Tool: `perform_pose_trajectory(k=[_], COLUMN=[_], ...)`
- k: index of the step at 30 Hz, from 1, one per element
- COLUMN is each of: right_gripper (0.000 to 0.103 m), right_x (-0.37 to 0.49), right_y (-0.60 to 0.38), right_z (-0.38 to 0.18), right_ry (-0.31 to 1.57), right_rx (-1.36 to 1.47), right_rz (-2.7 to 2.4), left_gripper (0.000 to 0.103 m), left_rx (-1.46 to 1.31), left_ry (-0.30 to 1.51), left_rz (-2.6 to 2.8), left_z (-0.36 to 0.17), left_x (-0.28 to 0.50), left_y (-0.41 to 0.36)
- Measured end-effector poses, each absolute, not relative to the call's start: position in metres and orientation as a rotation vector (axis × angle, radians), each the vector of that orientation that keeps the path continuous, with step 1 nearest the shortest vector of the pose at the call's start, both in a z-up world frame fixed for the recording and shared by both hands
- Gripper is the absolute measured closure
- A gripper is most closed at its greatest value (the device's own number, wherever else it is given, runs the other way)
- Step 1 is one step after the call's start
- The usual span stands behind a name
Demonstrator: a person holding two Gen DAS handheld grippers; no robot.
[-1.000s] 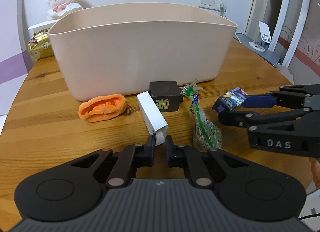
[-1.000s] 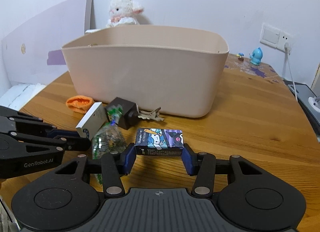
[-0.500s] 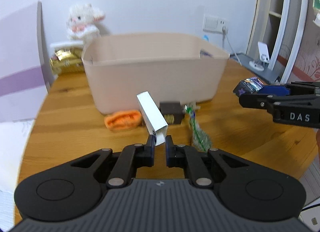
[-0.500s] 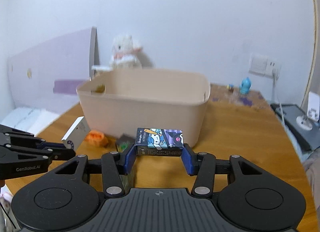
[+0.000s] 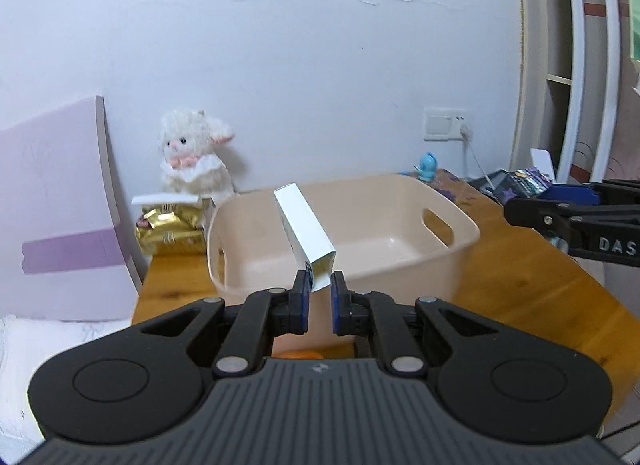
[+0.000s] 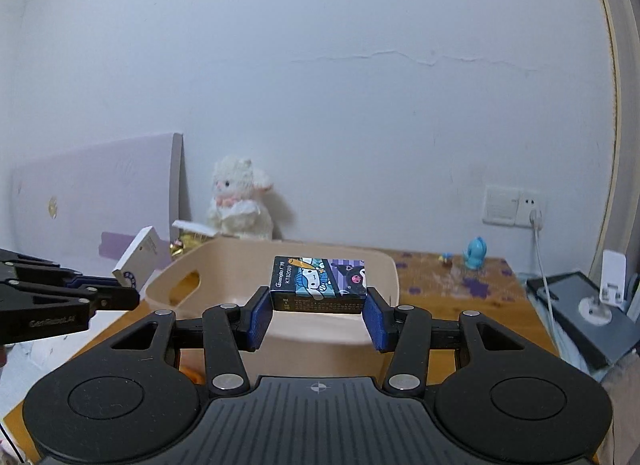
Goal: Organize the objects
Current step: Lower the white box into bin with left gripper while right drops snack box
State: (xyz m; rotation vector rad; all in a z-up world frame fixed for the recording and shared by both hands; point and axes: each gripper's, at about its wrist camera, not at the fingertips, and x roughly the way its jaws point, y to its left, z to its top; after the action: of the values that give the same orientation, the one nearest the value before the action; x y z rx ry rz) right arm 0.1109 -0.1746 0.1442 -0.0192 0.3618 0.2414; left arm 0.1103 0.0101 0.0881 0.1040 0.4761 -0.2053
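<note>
Above smooth beige tub point(image 5: 460, 233), left tool point(image 5: 319, 296) pinching slim white carton point(image 5: 304, 233), right tool point(image 6: 318, 315) clamping glossy cartoon box point(image 6: 319, 285)

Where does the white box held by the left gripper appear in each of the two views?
Left wrist view: the white box is at the centre, held in the left gripper in front of the beige bin.
Right wrist view: it is at the left edge, left of the bin.
Shared landmark: the plush lamb by the wall.
</note>
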Motion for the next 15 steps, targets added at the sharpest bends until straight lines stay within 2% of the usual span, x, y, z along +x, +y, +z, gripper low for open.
perform_pose_trajectory(k=[6, 15], right_gripper=[0.057, 0.057], right_x=[0.151, 0.212], right_y=[-0.165, -0.151], right_z=[0.142, 0.111], right_ry=[0.377, 0.470], right_rx=[-0.028, -0.047], right_rz=[0.215, 0.164], left_gripper=[0.091, 0.091], left_rx=[0.112, 0.124], left_ry=[0.510, 0.655], left_rz=[-0.185, -0.118], left_z=[0.083, 0.035], left_x=[0.163, 0.240], left_y=[0.005, 0.008])
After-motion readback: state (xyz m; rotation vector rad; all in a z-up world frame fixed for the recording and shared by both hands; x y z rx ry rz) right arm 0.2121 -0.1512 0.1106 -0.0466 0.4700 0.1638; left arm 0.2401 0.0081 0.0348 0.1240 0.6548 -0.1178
